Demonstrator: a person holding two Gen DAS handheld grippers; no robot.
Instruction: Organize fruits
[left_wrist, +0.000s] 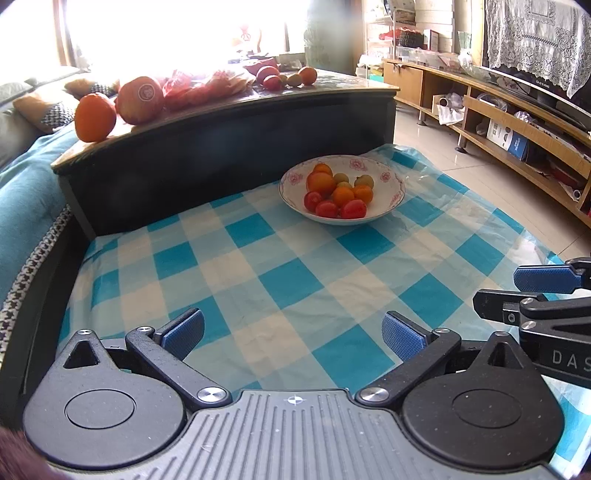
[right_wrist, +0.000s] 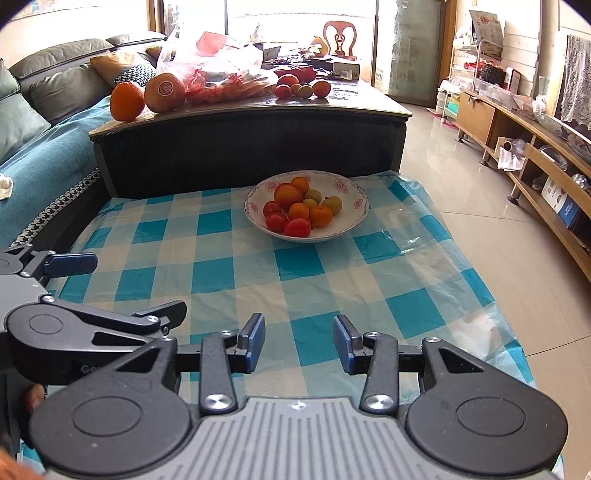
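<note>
A white floral bowl (left_wrist: 391, 192) (right_wrist: 354, 214) stands on the blue checked cloth (left_wrist: 288, 280) (right_wrist: 325, 291). It holds several small fruits: red tomatoes (left_wrist: 352, 209) (right_wrist: 297, 227), oranges (left_wrist: 320, 182) (right_wrist: 287, 195) and greenish ones (right_wrist: 332, 204). My left gripper (left_wrist: 293, 334) hovers wide open over the cloth, well short of the bowl, with nothing between its blue pads. My right gripper (right_wrist: 299, 343) is open too, its jaws narrower and empty, beside the left. Each gripper shows at the edge of the other's view.
Behind the cloth stands a dark table (left_wrist: 229, 147) (right_wrist: 251, 140). On it lie a big orange (left_wrist: 95, 117) (right_wrist: 126, 101), a stickered fruit (left_wrist: 140, 99) (right_wrist: 165, 92), red bags and several small fruits (right_wrist: 303, 88). A sofa is at left, a wooden TV shelf (right_wrist: 535, 162) at right.
</note>
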